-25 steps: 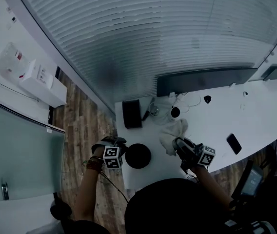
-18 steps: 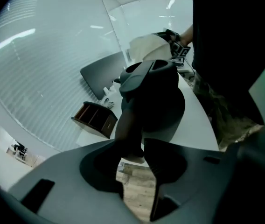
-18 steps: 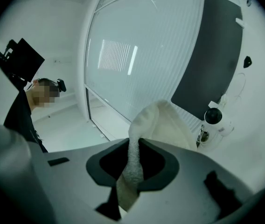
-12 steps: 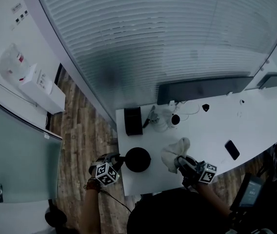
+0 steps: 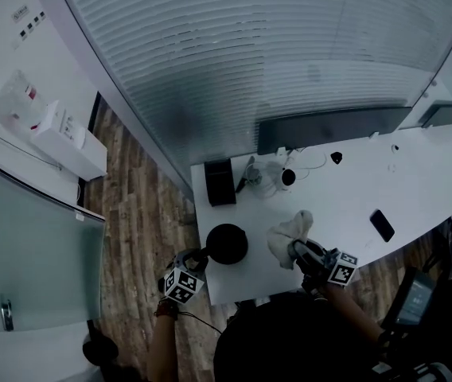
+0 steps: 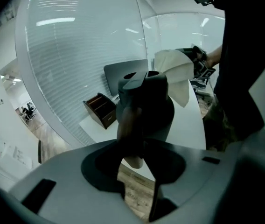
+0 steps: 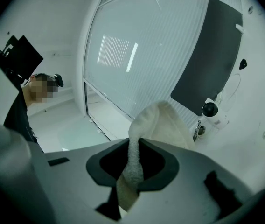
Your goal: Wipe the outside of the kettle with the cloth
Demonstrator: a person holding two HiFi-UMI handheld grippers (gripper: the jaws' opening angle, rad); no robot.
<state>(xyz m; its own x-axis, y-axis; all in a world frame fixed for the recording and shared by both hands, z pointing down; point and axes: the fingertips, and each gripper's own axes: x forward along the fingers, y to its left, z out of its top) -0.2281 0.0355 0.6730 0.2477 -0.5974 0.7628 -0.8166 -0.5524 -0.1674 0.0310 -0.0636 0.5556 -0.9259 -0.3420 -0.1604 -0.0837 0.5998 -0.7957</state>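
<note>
White desk (image 5: 345, 189) from above: left gripper (image 5: 196, 258), jaws just closing, at the black kettle (image 5: 227, 243); right gripper (image 5: 298, 251) holds a white cloth (image 5: 288, 233) near the kettle.

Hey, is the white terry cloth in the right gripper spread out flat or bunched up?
Bunched up: the white terry cloth is pinched between the jaws of the right gripper and stands up in a crumpled wad.

Bare table (image 5: 345, 189) between cloth (image 5: 290, 233) and phone (image 5: 382, 225), kettle (image 5: 227, 243) near left edge
</note>
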